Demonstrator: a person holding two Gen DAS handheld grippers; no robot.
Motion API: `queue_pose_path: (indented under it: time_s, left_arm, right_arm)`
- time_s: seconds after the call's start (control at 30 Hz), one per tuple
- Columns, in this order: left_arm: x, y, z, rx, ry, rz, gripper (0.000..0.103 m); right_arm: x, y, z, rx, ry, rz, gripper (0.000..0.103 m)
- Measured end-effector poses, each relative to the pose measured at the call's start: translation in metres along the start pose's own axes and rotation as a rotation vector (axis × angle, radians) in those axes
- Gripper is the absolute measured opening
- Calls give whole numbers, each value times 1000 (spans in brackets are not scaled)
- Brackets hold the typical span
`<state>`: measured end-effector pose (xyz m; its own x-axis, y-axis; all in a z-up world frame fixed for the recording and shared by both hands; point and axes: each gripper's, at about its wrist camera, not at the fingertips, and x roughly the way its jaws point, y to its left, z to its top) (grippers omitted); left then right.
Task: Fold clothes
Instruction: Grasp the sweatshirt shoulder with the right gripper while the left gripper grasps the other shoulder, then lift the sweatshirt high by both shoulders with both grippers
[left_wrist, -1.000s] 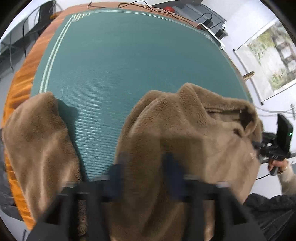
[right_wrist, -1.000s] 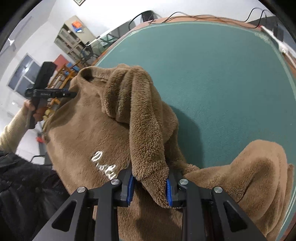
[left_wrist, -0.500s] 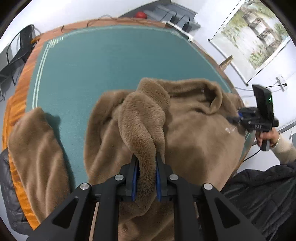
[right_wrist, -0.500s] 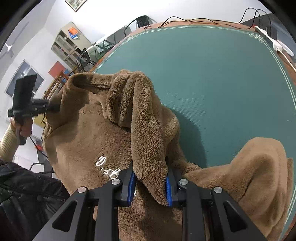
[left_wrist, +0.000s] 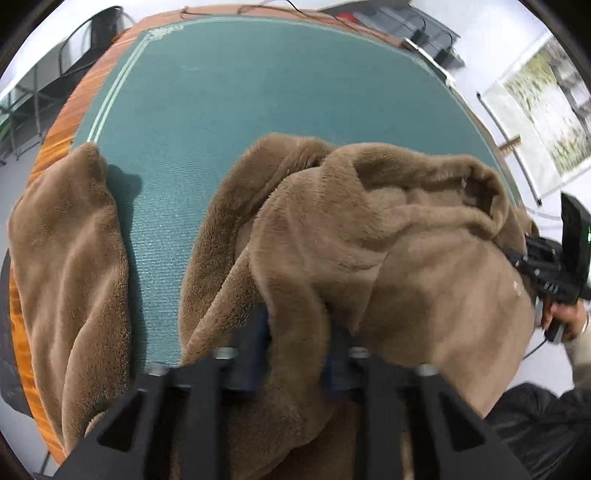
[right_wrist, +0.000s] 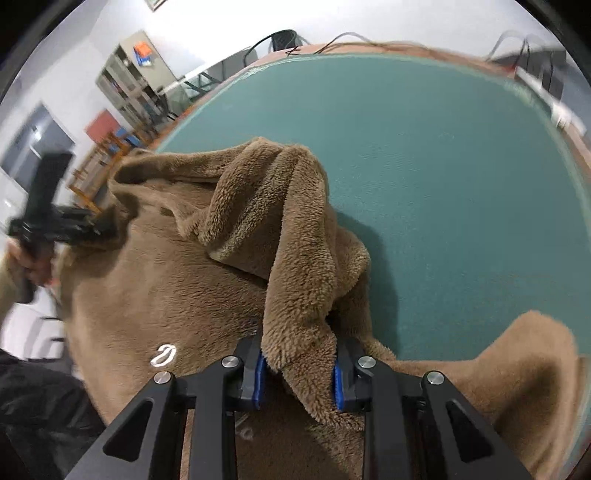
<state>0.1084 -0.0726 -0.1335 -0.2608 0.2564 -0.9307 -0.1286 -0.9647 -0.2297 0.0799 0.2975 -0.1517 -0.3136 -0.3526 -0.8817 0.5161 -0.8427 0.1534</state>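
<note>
Plush brown fleece garment (right_wrist: 177, 288), thick-piled and rumpled, heaped at the near edge of the ribbed green table mat (right_wrist: 443, 177), one limp sleeve (left_wrist: 66, 266) draped over the near left corner onto the orange wooden rim (left_wrist: 55, 129). Small white looped logo (right_wrist: 163, 355) stitched on the flat body. Right gripper (right_wrist: 297, 380), blue-padded, closing on a raised fuzzy fold. Left gripper (left_wrist: 297, 354), blurred, pinching another bunched ridge of pile
</note>
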Motion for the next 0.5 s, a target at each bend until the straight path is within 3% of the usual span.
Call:
queue_pose_path:
  time_s: [0.17,0.37,0.5]
  left_arm:
    - [-31,-12,-1,-27,-105,43,17]
    - [-101,-25,1,-59,-292,39,17]
    - [-170,-27,1,-38,-436,23,17]
  right_arm:
    - [-35,-2,8,-19,-144,-246,18]
    - [-90,-14,28,30,-341,-415,18]
    - [-125,5,43,27,-490,-511,18]
